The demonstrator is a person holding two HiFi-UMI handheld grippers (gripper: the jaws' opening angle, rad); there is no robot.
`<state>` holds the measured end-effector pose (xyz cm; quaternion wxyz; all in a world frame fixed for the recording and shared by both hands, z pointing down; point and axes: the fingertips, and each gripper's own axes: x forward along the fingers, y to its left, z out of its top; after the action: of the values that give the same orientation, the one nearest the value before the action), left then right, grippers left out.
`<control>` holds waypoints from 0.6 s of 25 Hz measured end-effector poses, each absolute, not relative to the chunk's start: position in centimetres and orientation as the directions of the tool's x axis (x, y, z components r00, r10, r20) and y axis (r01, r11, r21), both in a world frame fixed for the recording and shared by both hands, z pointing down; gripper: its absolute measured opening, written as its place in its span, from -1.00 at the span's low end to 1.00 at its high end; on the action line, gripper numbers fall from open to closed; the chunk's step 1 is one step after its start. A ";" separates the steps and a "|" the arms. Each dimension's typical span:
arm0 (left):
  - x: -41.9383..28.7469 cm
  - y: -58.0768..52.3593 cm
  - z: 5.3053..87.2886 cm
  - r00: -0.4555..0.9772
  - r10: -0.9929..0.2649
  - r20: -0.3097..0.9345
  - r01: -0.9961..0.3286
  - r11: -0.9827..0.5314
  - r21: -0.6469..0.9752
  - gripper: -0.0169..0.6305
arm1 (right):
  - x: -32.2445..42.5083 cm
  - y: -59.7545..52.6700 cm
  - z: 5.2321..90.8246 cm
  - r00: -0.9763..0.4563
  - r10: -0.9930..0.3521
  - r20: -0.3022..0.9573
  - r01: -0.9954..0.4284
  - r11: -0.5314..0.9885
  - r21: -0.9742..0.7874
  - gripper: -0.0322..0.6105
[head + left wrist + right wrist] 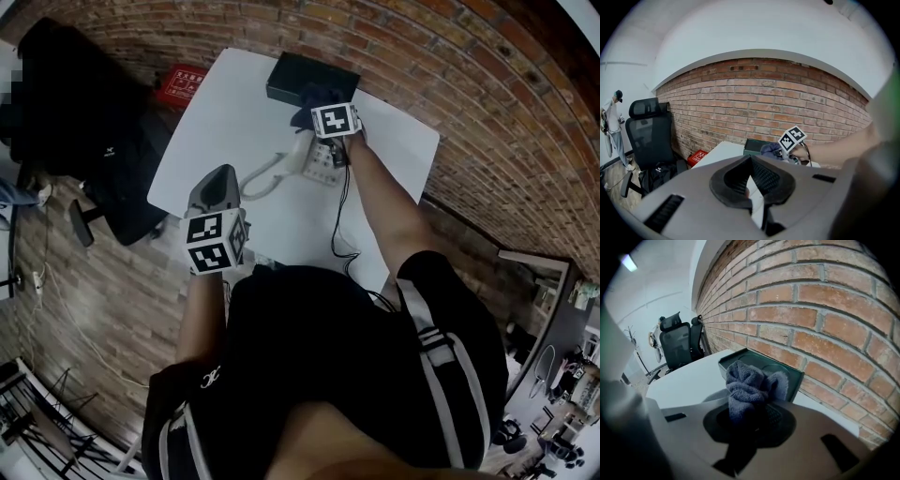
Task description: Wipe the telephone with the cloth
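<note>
head view: the white table (234,112) fills the upper middle of the frame, and the telephone (323,164) lies near its centre. its pale handset (267,178) seems to lie off to the left of the base. the right gripper (750,420) hangs just above the telephone's upper edge, its tongs pinching a bunched grey-blue cloth (747,387) that sticks out past the tips. the left gripper (752,187) sits at the lower left of the table, well apart from the telephone, its tongs slightly spread with nothing between them.

the wipe looks about to start. to do it well, the cloth should probably come down so the loose bunch, not the hard tips, meets the plastic. strokes should be light, since the base may slide on the smooth top. the free left gripper could steady the base. the cord trailing toward the lower edge of the frame is best avoided.

a dark green box (309,80) stands at the table's upper edge, against the brick wall. its top looks closed, so i cannot tell what is in it. a smaller red box (185,81) sits on the floor at upper left, contents unseen.
</note>
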<state>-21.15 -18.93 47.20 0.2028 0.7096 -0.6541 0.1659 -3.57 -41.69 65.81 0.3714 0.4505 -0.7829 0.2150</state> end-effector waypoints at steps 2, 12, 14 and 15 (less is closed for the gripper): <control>-20.9 -19.2 47.2 0.099 -0.861 0.499 -0.995 -0.074 0.071 -0.96 | -1.5 -41.6 66.5 -0.279 -0.538 0.795 -0.881 0.473 0.011 -0.81; -19.0 -20.1 47.2 0.154 -0.852 0.500 -0.988 -0.141 0.065 -0.96 | -1.2 -39.4 67.3 -0.212 -0.501 0.839 -0.821 0.556 0.125 -0.81; -19.0 -20.3 47.2 0.161 -0.853 0.496 -0.987 -0.146 0.070 -0.96 | -1.7 -38.3 67.6 -0.212 -0.502 0.838 -0.796 0.586 0.150 -0.81; -19.0 -20.3 47.2 0.164 -0.853 0.495 -0.986 -0.148 0.072 -0.96 | -2.0 -37.8 67.9 -0.223 -0.502 0.835 -0.791 0.594 0.146 -0.81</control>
<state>-18.96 -20.35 47.15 0.1939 0.7379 -0.6233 0.1715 -2.00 -37.76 67.92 0.4585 0.4221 -0.7661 0.1575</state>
